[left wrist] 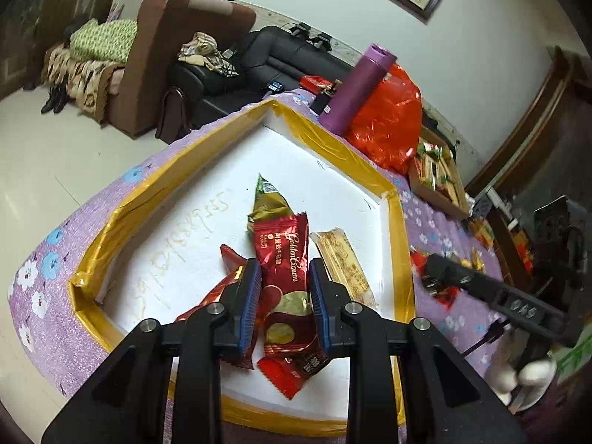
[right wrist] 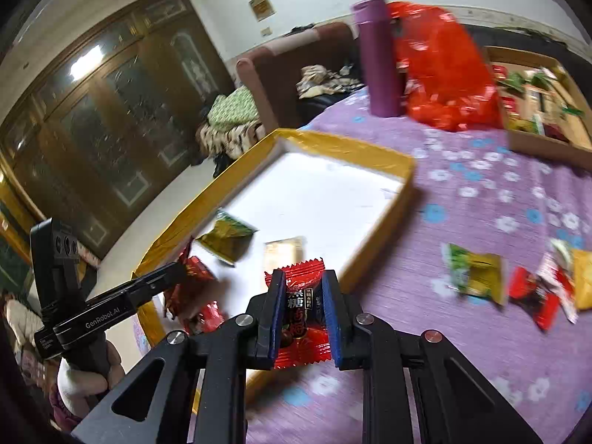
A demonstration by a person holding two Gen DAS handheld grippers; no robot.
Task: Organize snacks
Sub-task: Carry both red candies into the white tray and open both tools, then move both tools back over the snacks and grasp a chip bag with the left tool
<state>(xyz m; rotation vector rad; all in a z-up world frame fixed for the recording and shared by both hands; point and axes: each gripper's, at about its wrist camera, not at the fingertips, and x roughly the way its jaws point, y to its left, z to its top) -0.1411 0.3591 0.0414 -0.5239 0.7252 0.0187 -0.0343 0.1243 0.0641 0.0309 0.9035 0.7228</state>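
Left wrist view: the left gripper pinches a red snack packet between its blue pads over the white tray, with a gold bar just right of it. Right wrist view: the right gripper clamps a red candy above the tray's near edge; loose snacks lie on the purple cloth to its right.

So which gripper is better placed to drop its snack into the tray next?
Left. The left gripper holds its red packet over the tray; the right gripper grips its candy near the rim.
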